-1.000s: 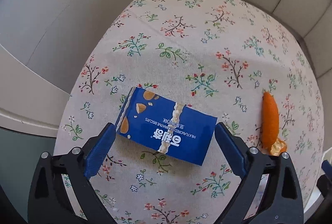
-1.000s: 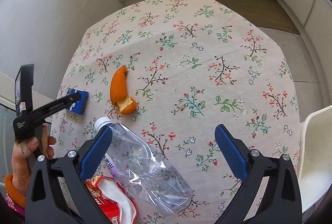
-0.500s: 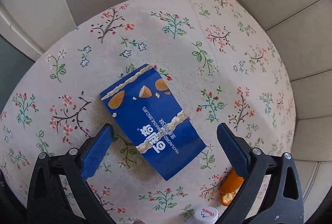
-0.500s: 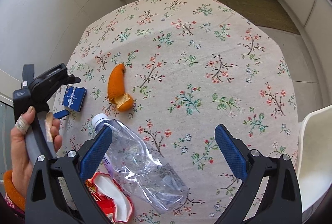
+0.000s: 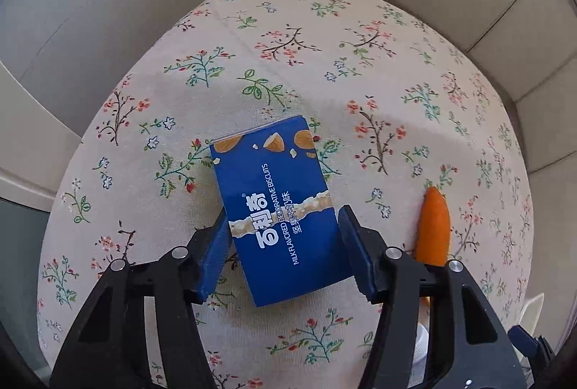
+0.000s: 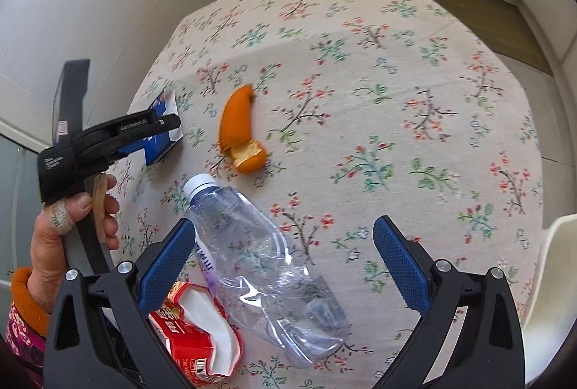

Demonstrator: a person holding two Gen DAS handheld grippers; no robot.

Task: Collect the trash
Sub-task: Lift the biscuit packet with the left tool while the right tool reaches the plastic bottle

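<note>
A blue biscuit box (image 5: 277, 208) lay at the centre of the left wrist view, on a counter (image 5: 360, 71) covered with a flowered cloth. The left tool (image 5: 283, 226) straddled the box's lower half, its jaws closing, the blue pads at or almost at the box's two long sides; firm contact could not be told. An orange peel (image 5: 434, 226) lay just to the right.

In the right wrist view, the right tool (image 6: 285, 259) stood wide with nothing gripped, above a crushed clear plastic bottle (image 6: 267, 266) in the lower middle. A torn red wrapper (image 6: 196, 335) lay at lower left. At left a hand (image 6: 68, 226) held the left tool over the box.
</note>
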